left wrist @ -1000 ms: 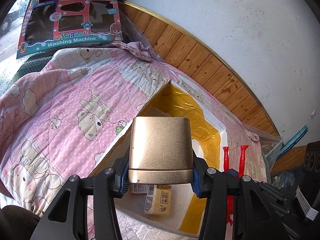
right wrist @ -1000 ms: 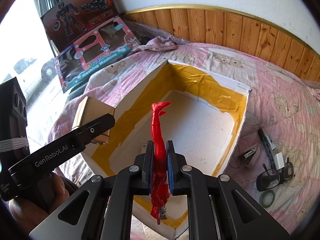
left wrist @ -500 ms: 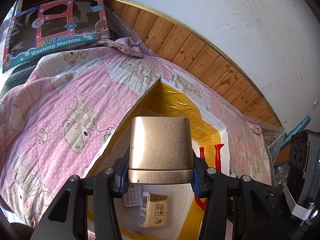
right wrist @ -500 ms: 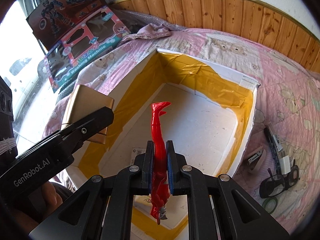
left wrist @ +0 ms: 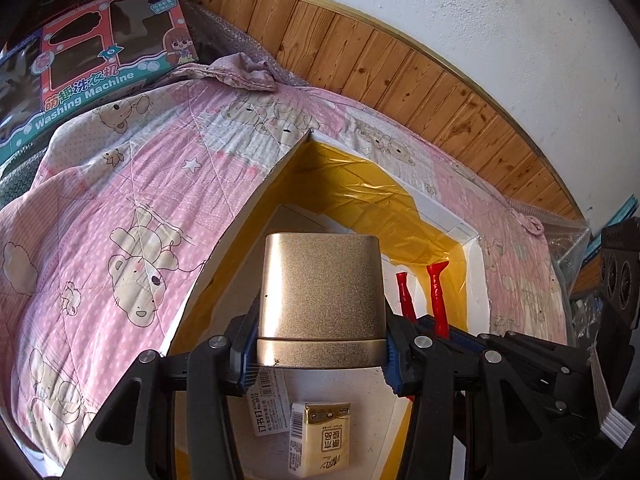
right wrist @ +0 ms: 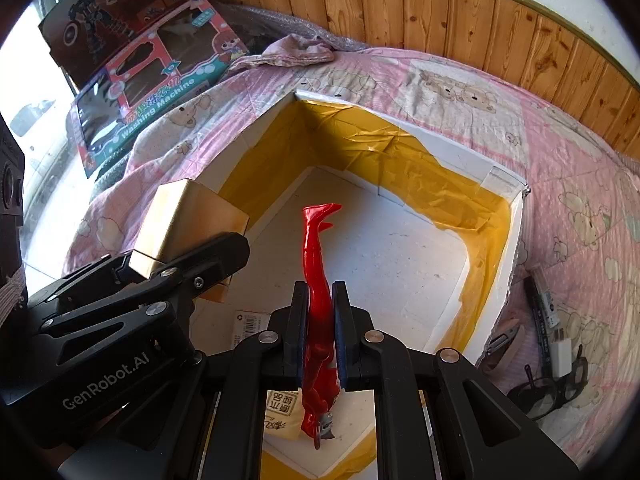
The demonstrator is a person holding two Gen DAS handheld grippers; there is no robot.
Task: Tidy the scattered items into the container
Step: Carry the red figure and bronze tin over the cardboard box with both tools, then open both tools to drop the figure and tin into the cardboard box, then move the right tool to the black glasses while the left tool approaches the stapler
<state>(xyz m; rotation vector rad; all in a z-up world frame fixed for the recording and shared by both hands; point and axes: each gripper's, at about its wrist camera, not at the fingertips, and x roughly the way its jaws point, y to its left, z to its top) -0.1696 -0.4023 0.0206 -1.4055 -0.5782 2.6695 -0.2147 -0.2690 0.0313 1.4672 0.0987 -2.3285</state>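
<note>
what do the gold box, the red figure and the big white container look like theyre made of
Gold box: looks like metal or metallic-coated card, with a fine sparkly grain and a shinier band.
Red figure: probably moulded plastic, glossy with sharp highlights.
Container: seems to be white foam, thick matte walls, lined with wrinkled glossy yellow tape.

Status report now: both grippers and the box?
Left hand-held gripper holds gold metal tin. Right holds red toy figure. Both over yellow-taped white box.
</note>
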